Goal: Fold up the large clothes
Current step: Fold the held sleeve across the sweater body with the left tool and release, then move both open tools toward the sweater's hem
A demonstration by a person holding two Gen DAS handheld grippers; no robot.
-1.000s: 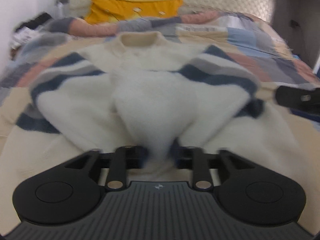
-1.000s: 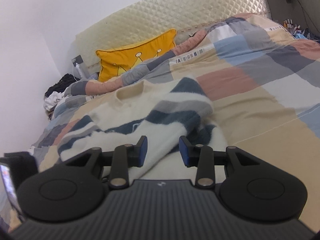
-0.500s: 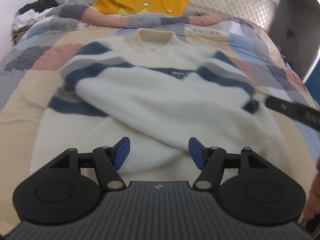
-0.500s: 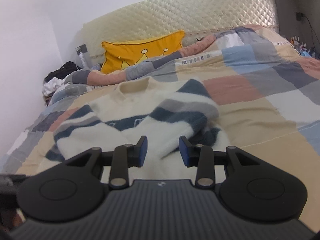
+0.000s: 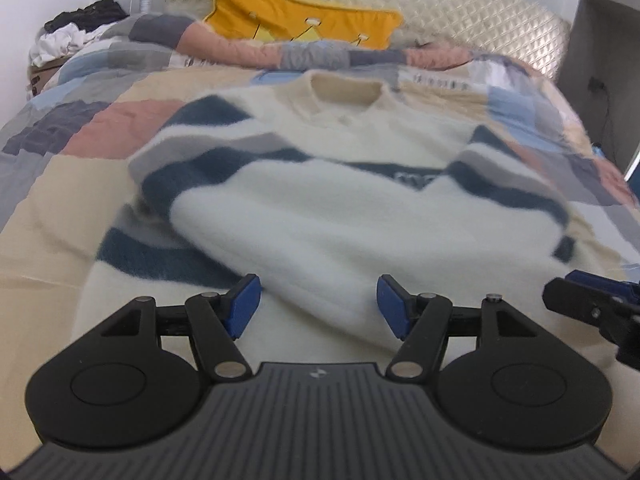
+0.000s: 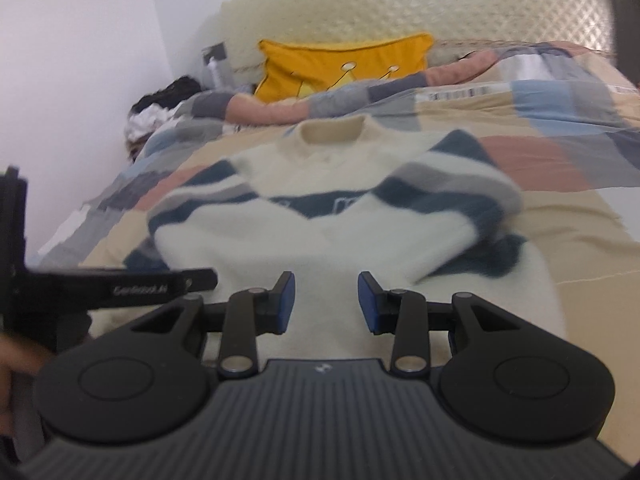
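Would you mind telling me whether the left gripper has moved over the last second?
Yes. The left gripper let go of the sweater and drew back from the yellow pillow; it is now open.

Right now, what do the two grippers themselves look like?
Both match: the left gripper and right gripper have matte black linkage arms with silver pivot pins, round black discs at each side, a ribbed dark grey body bearing a small white logo, and blue fingertip pads. White lettering, too blurred to read, marks the left gripper's finger in the right wrist view.
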